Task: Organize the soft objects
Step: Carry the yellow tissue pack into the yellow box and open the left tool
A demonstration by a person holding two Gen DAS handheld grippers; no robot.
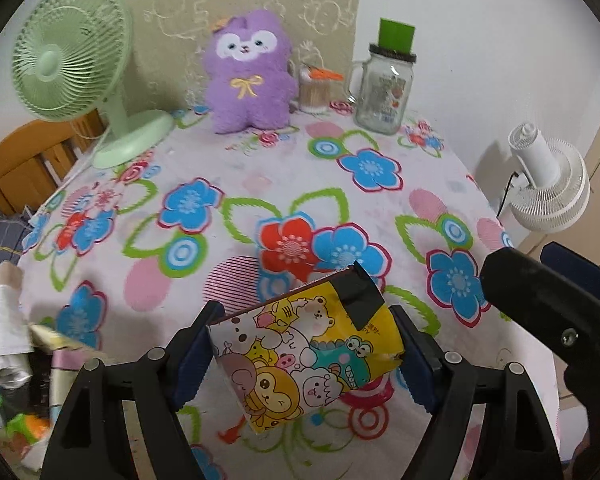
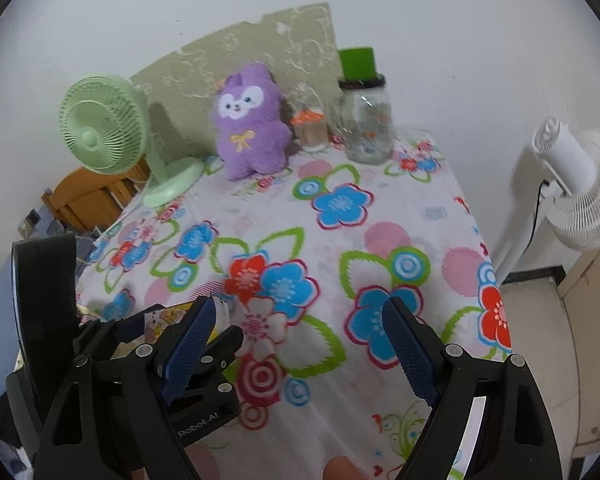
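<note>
Left gripper [image 1: 306,344]: closed on the cartoon tissue pack [image 1: 300,354], both pads pressing its sides, low centre of the frame.
Right gripper [image 2: 298,344]: open, holding nothing, above the floral tablecloth [image 2: 380,240].
Purple plush [image 1: 246,72]: upright, upper centre of the frame, near the toothpick jar [image 1: 314,90] (not touching, I think).
Step in hand: I judge the pack is being carried to the plush.
Advice: squeeze softly so the pack is not crushed; keep it level, avoid the 2 glass items, including the glass mug [image 1: 384,88].

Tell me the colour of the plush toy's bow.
Yellow, on the purple plush toy's chest; clearest in the left wrist view.
</note>
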